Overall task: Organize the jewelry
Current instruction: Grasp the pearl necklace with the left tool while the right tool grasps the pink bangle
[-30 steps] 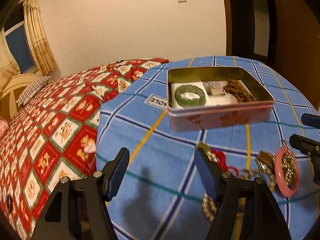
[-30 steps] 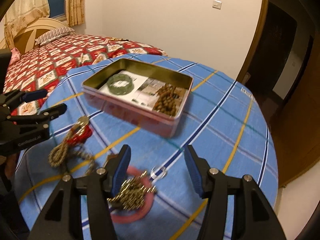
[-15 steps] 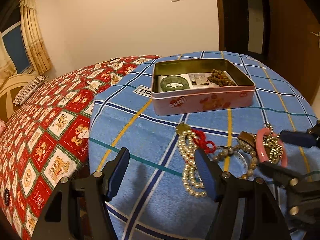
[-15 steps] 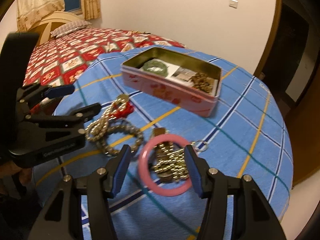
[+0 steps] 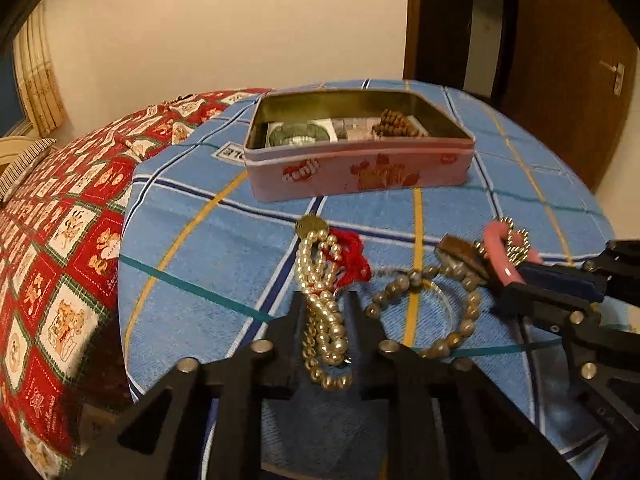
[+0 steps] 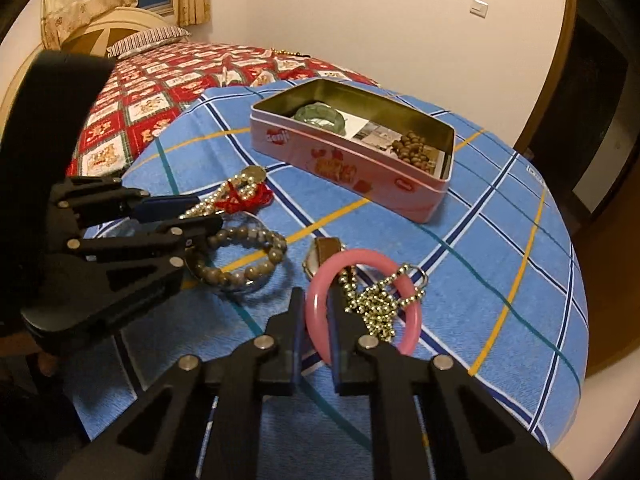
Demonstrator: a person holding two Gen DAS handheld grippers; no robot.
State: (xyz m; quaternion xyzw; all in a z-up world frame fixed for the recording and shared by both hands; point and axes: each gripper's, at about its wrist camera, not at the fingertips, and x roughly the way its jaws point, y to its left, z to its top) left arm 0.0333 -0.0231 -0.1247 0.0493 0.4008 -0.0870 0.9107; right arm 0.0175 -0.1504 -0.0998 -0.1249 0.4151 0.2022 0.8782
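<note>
A pink tin [image 5: 360,168] stands open on the blue checked tablecloth; it holds a green bangle [image 5: 302,134] and brown beads [image 5: 398,122]. It also shows in the right wrist view [image 6: 352,168]. My left gripper [image 5: 325,304] is shut on a pearl necklace [image 5: 320,280] with a red tassel [image 5: 348,258]. My right gripper [image 6: 316,304] is shut on the rim of a pink bangle [image 6: 360,300], which lies over a gold bead chain [image 6: 376,300]. A grey bead bracelet [image 5: 428,312] lies between the two grippers.
A small brown-strapped watch [image 6: 326,252] lies by the pink bangle. A bed with a red patterned quilt [image 5: 60,240] borders the round table on the left. A dark wooden door [image 5: 568,64] stands behind on the right.
Both grippers moved down and forward and closed: the left one onto the pearl necklace, the right one onto the pink bangle. Both were open half a second ago.
</note>
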